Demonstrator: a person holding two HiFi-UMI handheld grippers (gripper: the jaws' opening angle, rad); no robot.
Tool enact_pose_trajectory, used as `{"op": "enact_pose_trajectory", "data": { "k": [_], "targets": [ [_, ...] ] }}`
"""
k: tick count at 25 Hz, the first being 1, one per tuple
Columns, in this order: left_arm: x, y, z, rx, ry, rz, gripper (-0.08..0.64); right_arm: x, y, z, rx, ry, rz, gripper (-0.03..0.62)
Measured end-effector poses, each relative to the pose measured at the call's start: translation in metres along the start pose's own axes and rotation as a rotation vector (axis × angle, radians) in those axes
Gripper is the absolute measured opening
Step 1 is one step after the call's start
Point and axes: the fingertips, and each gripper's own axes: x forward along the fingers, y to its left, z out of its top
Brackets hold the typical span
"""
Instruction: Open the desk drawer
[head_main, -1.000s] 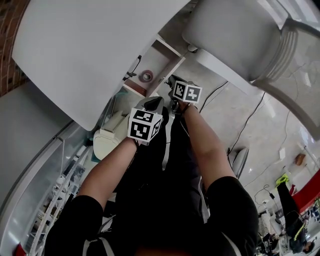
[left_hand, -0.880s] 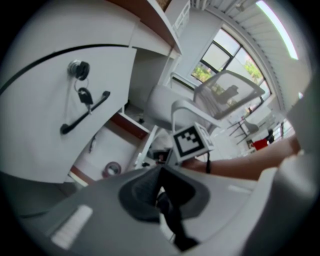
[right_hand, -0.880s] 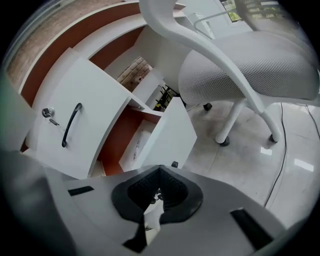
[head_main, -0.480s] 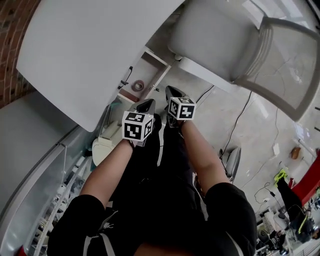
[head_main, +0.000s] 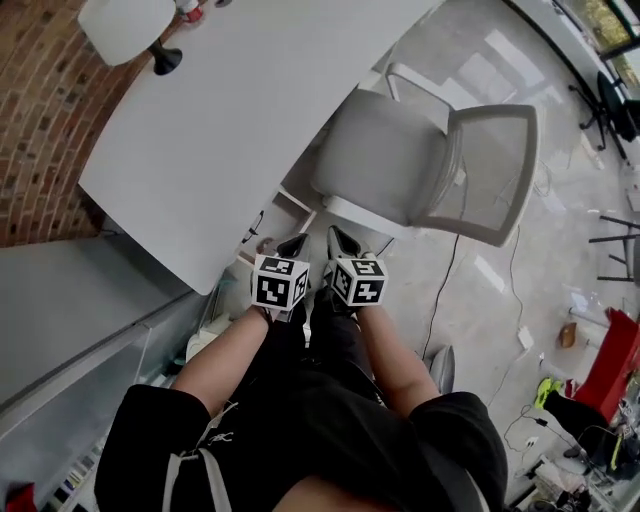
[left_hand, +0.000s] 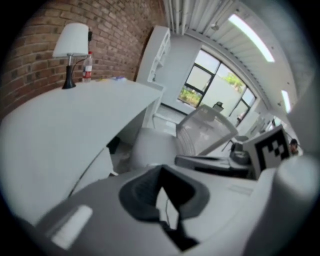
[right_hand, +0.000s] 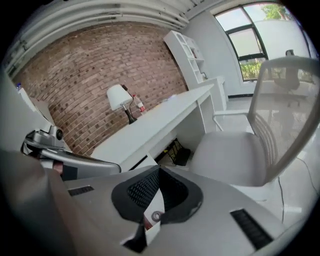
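Observation:
The white desk (head_main: 200, 130) fills the upper left of the head view. Under its near edge a white drawer unit (head_main: 262, 238) shows only as a sliver, with a small roll inside. Whether the drawer stands pulled out I cannot tell. My left gripper (head_main: 295, 244) and right gripper (head_main: 334, 239) sit side by side over the person's lap, just short of that edge and touching nothing. The left gripper view has its jaws (left_hand: 161, 192) shut and empty, pointing past the desk's edge (left_hand: 125, 107). The right gripper (right_hand: 157, 192) is likewise shut, with the desk (right_hand: 150, 122) ahead of it.
A grey office chair (head_main: 420, 170) stands right of the desk, close ahead of the right gripper. A white lamp (head_main: 130, 25) and a bottle (left_hand: 87, 67) stand at the desk's far end by the brick wall. Cables run over the floor (head_main: 520, 300) at right.
Both grippers have drawn back from the drawer unit toward the body and closer together. The head view has risen and pulled back, so the whole chair and the lamp now show.

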Motion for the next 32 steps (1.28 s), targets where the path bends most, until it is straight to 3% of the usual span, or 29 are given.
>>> {"op": "enact_pose_trajectory", "data": {
  "k": [6, 10, 18, 21, 32],
  "targets": [
    [-0.053, -0.025, 0.077, 0.029, -0.107, -0.008, -0.003, -0.061, 0.032, 0.102, -0.126, -0.148, -0.037, -0.002],
    [-0.090, -0.041, 0.128, 0.099, -0.209, -0.013, -0.003, -0.101, 0.053, 0.159, -0.191, -0.262, -0.061, -0.002],
    [-0.156, -0.058, 0.215, 0.214, -0.463, 0.029, -0.003, -0.156, 0.103, 0.244, -0.254, -0.447, -0.007, -0.002],
    [-0.166, -0.061, 0.222, 0.207, -0.494, 0.027, -0.003, -0.162, 0.115, 0.254, -0.243, -0.467, 0.021, -0.002],
    [-0.182, -0.045, 0.204, 0.174, -0.478, 0.020, -0.002, -0.153, 0.130, 0.237, -0.245, -0.438, 0.012, -0.002]
  ]
}}
